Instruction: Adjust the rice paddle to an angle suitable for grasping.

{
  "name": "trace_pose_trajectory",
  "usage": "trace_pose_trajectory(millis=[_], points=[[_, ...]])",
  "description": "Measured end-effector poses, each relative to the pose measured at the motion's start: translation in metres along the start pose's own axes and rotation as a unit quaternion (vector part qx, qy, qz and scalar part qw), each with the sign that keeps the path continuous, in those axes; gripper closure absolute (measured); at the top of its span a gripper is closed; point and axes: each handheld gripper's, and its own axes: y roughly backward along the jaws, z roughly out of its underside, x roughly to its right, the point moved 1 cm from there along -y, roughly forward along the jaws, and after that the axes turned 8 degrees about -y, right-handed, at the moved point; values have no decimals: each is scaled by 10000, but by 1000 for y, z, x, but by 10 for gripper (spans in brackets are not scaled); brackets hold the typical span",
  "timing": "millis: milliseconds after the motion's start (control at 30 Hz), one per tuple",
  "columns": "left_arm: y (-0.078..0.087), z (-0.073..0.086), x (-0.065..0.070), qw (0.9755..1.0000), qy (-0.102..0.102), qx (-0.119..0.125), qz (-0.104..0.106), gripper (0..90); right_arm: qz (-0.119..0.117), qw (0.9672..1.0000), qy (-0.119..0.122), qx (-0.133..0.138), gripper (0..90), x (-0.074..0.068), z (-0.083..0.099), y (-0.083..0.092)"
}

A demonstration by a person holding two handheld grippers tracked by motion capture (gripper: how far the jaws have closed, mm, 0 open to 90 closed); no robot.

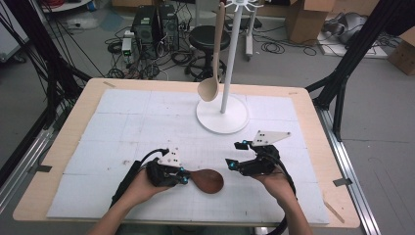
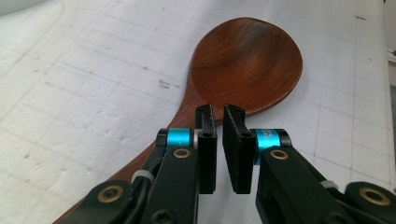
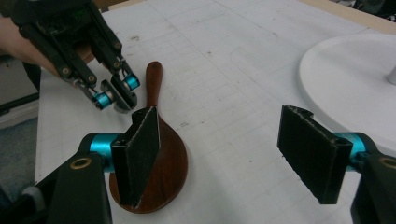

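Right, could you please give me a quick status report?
Left gripper shut above dark spoon, which lies flat. Right gripper open, empty. Nothing in the way.

No readable text, label, brand, number or sign on anything in the three views.
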Motion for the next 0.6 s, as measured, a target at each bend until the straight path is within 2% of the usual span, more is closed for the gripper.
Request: trace_pose_trajectory(millis=[133,400,600], points=[[8,3,-5,9998,110,129,-65,828,-40,10000,53,-74,292,-4,-1,-5],[20,11,-13,9994,219,131,-223,818,-114,9998,104,-118,292,-8,-1,-10],[31,19,-20,9986,322,228,-365,805,-129,9997,116,-190,292,-9,1,-14]])
